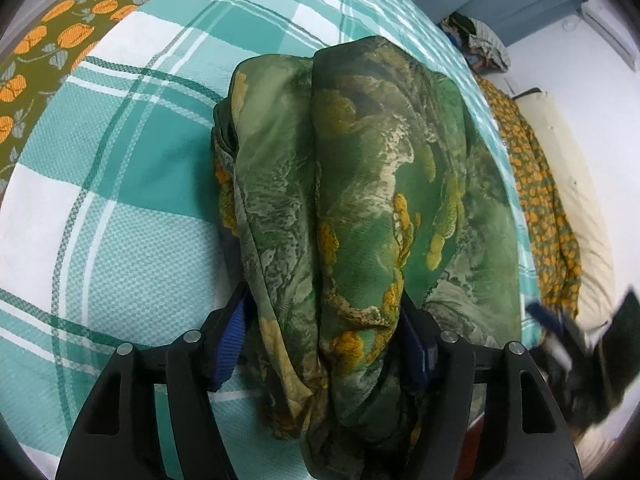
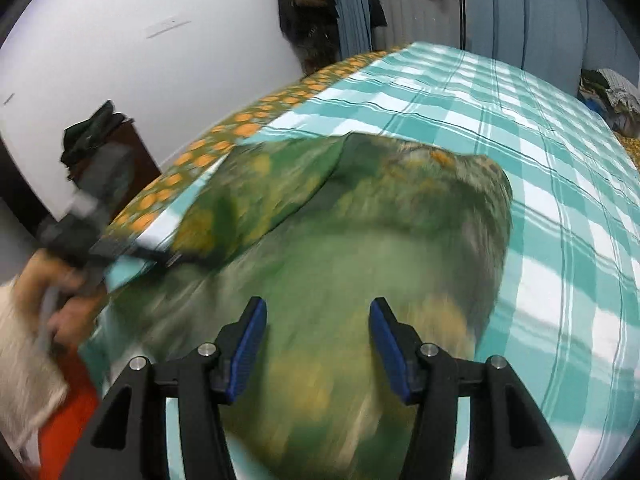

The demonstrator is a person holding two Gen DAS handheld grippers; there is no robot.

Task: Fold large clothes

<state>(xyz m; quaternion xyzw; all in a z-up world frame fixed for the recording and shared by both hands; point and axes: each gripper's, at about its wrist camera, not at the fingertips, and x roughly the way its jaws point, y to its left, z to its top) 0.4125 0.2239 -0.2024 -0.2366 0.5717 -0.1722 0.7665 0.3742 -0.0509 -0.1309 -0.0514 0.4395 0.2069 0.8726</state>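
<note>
Lying bunched on the checked bed cover, the green cloth is sitting between the left gripper jaws, released; the right gripper is hovering, jaws apart, empty.

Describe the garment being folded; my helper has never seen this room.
Find the bed with the teal-and-white checked sheet. The green cloth lies bunched in its middle, printed with yellow-orange flowers, silkier and darker than the sheet beneath.
</note>
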